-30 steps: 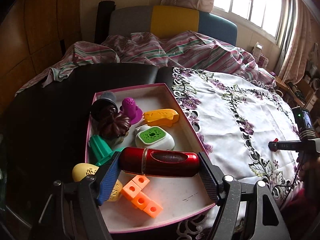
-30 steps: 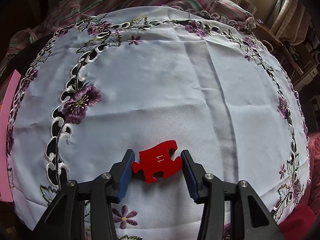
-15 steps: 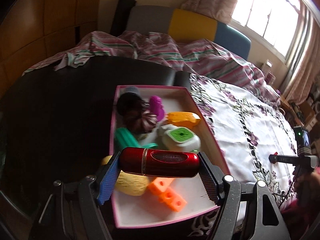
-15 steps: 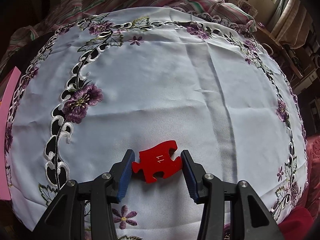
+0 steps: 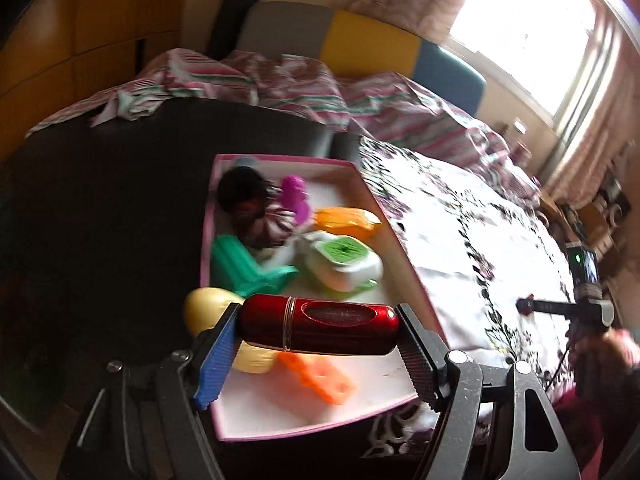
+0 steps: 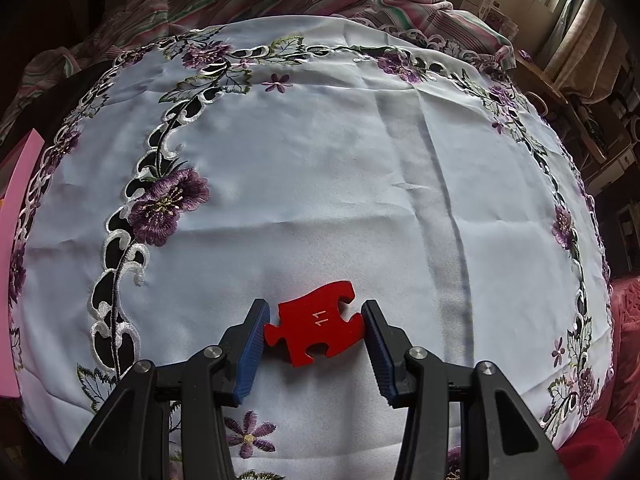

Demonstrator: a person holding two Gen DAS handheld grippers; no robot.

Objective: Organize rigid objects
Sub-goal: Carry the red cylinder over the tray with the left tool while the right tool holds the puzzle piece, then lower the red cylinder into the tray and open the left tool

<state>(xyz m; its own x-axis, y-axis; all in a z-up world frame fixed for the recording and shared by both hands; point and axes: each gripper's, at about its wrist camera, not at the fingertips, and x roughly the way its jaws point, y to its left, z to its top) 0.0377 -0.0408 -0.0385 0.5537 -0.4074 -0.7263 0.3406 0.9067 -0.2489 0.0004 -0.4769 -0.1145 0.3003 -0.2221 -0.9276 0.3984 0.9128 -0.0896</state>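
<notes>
The left claw (image 5: 318,326) is pinching a shiny red case (image 5: 320,325) end to end, w/ one pad on each tip. It hangs over the near part of the pink box (image 5: 394,240). The box sits on the counter, its right wall beside the edge of the white flower cloth (image 6: 340,168).

Inside the box, under the case, are a yellow egg (image 5: 208,308) and orange blocks (image 5: 320,376). Farther back are a green toy (image 5: 244,266), a white and green gadget (image 5: 344,260), an orange thing (image 5: 346,220), a purple toy (image 5: 294,196) and a dark round thing (image 5: 248,204).

Best way to do this step, I think: go down slow over the bare white floor of the box, right of the blocks, keep the case flat, let go only when it is low so it won't roll or bump the egg.

The right claw (image 6: 316,330) is pinching a red puzzle piece (image 6: 316,328) marked 11, right of the box and low over the cloth; can't tell if it touches. It can wait its turn.
</notes>
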